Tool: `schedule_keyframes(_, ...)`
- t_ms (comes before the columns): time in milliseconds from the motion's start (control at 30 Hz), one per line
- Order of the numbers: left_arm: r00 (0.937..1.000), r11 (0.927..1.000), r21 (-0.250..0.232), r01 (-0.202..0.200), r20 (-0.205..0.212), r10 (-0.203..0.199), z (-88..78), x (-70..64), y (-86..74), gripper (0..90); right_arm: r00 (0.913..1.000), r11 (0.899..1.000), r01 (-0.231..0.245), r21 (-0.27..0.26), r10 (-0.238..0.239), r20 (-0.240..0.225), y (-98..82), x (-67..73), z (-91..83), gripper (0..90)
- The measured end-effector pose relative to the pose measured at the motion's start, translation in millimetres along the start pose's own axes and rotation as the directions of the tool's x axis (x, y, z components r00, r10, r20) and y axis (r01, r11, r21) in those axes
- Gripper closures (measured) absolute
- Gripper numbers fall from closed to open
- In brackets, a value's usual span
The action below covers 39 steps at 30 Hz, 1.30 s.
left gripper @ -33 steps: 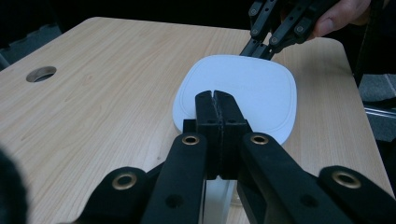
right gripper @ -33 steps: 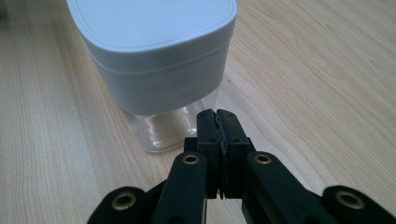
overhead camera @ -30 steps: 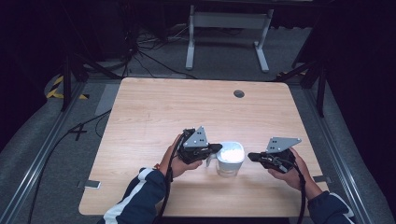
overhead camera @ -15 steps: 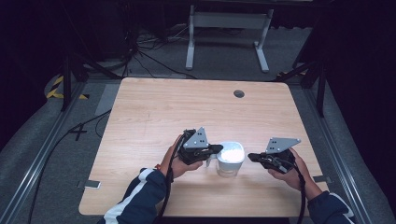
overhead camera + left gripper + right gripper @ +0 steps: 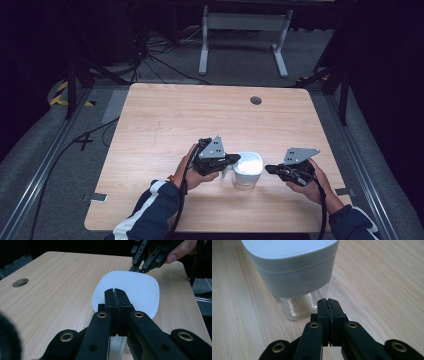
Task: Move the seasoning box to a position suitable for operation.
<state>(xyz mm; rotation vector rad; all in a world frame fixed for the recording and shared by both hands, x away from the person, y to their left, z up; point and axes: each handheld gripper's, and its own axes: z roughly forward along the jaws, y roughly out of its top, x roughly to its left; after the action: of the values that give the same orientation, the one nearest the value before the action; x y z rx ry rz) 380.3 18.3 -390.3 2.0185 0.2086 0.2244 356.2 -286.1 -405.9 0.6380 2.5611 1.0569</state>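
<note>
Looking at it from your side of the table (image 5: 165, 115), the jar (image 5: 246, 172) sits right between your two hands, a bit nearer the left one. Your left gripper (image 5: 234, 158) is clenched with nothing in it, tips hanging over the near edge of the white lid (image 5: 130, 290), so the jar is basically straight ahead and just below those jaws. Your right gripper (image 5: 268, 169) is clenched empty too, parked just beside the jar's other side and lower down, aimed at the clear body (image 5: 299, 306) under the lid. The jar stands upright, long axis vertical, lid on top. I'd guess the next move hinges on that: left comes at the lid from above, right from the side. Farther out it's bare wood and a cable hole (image 5: 256, 100).
</note>
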Motion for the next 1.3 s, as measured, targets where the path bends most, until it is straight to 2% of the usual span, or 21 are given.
schedule_keyframes(267,1.0,0.9998,-0.019,0.002,-0.007,-0.002,-2.6,1.6,-4.4,90.0,1.0,1.0,0.0,0.002,0.0,0.001,-0.1,0.4,-0.3,89.0)
schedule_keyframes(300,0.9999,0.9995,-0.026,0.017,-0.003,-0.017,-2.4,0.9,-5.4,90.0,1.0,1.0,0.001,0.0,-0.001,0.003,-0.1,0.2,-0.4,89.0)
schedule_keyframes(433,0.9997,0.9986,-0.048,0.024,0.004,-0.024,-2.8,0.1,-7.9,90.0,1.0,1.0,-0.001,0.002,0.001,0.0,-0.5,0.3,-0.4,89.2)
schedule_keyframes(600,0.9998,0.9987,-0.047,0.018,0.01,-0.018,-2.3,-1.8,-7.2,90.0,1.0,1.0,0.002,-0.003,-0.002,0.0,-0.9,0.5,-0.6,89.3)
schedule_keyframes(667,0.9994,0.9979,-0.056,0.032,0.017,-0.031,-3.4,-0.3,-9.6,90.0,1.0,1.0,0.001,-0.002,-0.001,0.0,-1.0,0.4,-1.0,89.3)
schedule_keyframes(833,0.9993,0.9975,-0.062,0.033,0.019,-0.032,-4.3,0.4,-10.9,90.0,1.0,1.0,0.006,0.004,-0.006,-0.002,-1.4,1.0,-0.2,89.2)
schedule_keyframes(1033,0.9994,0.9978,-0.058,0.032,0.018,-0.031,-6.3,-0.8,-11.5,90.0,0.9999,1.0,0.001,-0.003,-0.001,0.01,-1.8,0.5,-1.1,89.3)
schedule_keyframes(1067,0.9997,0.9985,-0.051,0.019,0.014,-0.018,-7.3,-0.5,-11.3,90.0,0.9999,1.0,0.001,-0.003,-0.001,0.012,-1.9,0.5,-1.1,89.3)
schedule_keyframes(1167,0.9999,0.9986,-0.051,0.012,0.006,-0.012,-7.8,-0.4,-11.9,90.0,0.9999,1.0,0.001,-0.002,-0.001,0.01,-2.0,0.3,-1.1,89.2)
schedule_keyframes(1233,0.9996,0.9986,-0.045,0.026,0.006,-0.026,-8.1,-0.6,-13.0,90.0,1.0,1.0,0.003,-0.003,-0.003,0.007,-1.9,0.5,-0.9,89.2)
schedule_keyframes(1300,0.9997,0.9989,-0.04,0.024,0.006,-0.024,-7.3,-0.6,-13.6,90.0,0.9999,1.0,0.002,-0.006,-0.002,0.012,-1.5,0.8,-1.2,89.2)
